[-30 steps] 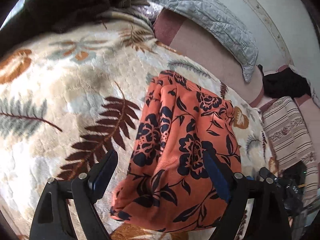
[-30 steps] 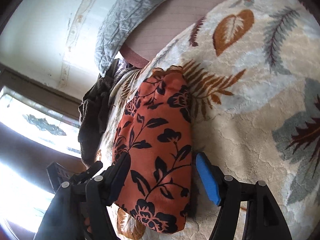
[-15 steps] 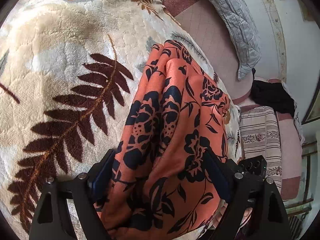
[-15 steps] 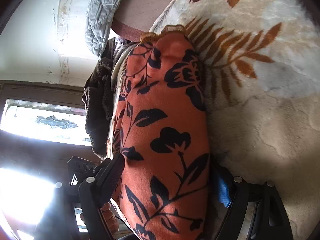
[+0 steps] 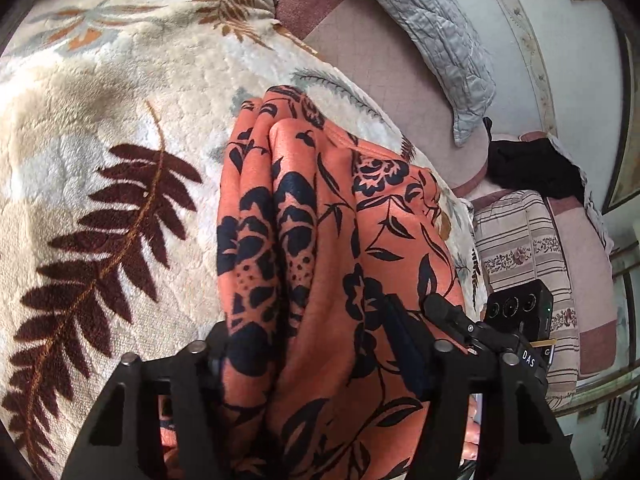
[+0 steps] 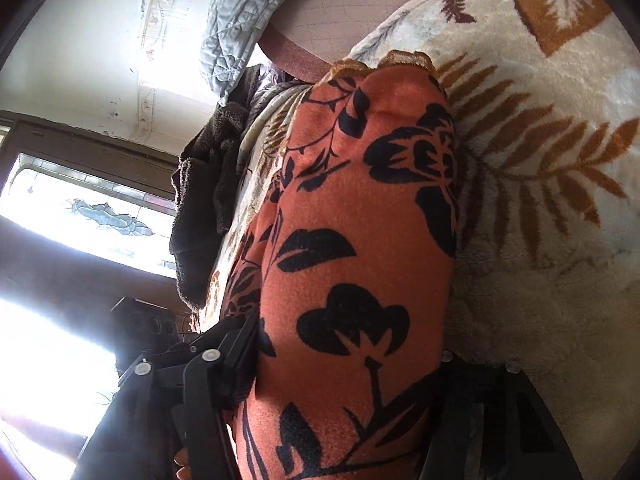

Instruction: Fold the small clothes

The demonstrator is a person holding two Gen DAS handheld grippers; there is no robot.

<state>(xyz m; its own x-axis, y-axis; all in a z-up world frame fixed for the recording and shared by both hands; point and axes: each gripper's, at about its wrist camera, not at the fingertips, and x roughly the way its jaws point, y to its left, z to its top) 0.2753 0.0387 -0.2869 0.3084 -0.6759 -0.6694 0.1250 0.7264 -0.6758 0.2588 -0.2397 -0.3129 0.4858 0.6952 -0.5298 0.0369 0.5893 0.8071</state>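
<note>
An orange garment with a dark floral print (image 5: 320, 248) lies folded on a cream leaf-patterned blanket (image 5: 100, 128). My left gripper (image 5: 316, 352) is shut on the garment's near end, with thick folds bunched between its fingers. The garment fills the middle of the right wrist view (image 6: 360, 240). My right gripper (image 6: 348, 364) is shut on the same garment from the opposite side. The other gripper's camera block shows at the right of the left wrist view (image 5: 516, 312). The gripped edges are hidden by cloth.
A grey quilted pillow (image 5: 432, 28) lies on a pink mattress (image 5: 372, 60) beyond the blanket. A dark brown towel (image 6: 204, 208) lies at the blanket's edge near a bright window (image 6: 80, 208). A black cloth (image 5: 532, 168) and a striped cushion (image 5: 520, 248) lie at the far right.
Both grippers have moved in onto the garment and closed on it. One second ago both were open just short of it.
</note>
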